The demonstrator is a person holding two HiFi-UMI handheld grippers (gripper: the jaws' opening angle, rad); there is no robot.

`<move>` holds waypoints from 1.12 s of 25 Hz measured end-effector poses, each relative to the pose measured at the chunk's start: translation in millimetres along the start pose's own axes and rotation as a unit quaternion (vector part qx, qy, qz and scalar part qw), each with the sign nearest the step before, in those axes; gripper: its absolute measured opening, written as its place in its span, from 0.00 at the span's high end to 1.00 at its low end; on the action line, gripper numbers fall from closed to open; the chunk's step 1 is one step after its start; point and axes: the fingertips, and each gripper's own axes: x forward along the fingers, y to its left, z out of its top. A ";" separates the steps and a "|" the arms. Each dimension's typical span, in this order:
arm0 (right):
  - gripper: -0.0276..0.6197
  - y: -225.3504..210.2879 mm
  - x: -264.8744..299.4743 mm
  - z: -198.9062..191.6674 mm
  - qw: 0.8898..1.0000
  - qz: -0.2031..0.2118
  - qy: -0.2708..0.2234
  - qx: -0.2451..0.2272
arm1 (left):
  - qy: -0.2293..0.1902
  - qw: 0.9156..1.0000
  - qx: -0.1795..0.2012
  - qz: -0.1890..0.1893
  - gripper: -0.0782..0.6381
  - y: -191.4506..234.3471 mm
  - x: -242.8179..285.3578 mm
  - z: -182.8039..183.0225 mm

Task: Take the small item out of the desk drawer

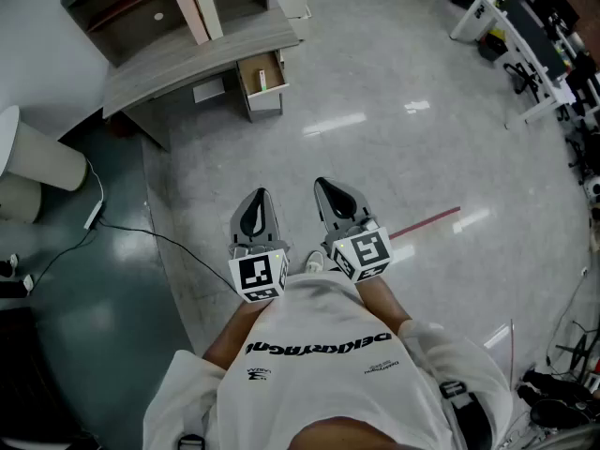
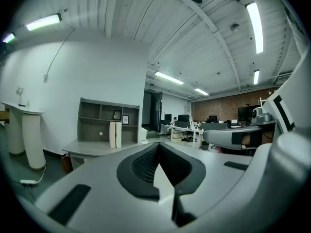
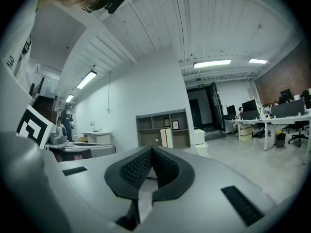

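While the left hand-held gripper (image 1: 260, 195) and right hand-held gripper (image 1: 322, 186) are closed empty, open floor (image 1: 375, 139) separates them from the desk (image 1: 206, 59).

bare floor (image 1: 375, 157) up to the desk (image 1: 206, 59), a loose cable (image 1: 155, 235) at its left

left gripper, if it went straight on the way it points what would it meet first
Nothing near: bare floor lies ahead of the left gripper. Farther on it would probably reach the desk near its open drawer; depth is unclear.
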 end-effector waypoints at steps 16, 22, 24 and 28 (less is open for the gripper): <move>0.91 -33.4 -10.9 -0.3 0.998 0.053 -0.018 -0.017 | 0.006 1.000 -0.004 0.017 0.87 -52.1 17.0 -13.1; 0.91 -50.4 10.5 -11.9 0.999 0.050 0.003 -0.009 | 0.021 1.000 -0.003 0.019 0.87 -46.2 42.0 -23.0; 0.91 -59.8 20.1 -12.6 0.999 0.048 0.004 -0.009 | 0.022 1.000 -0.004 0.018 0.87 -42.6 56.1 -25.4; 0.91 -82.7 46.5 -12.0 0.999 0.046 0.008 -0.011 | 0.021 1.000 -0.010 0.016 0.87 -37.3 91.7 -29.2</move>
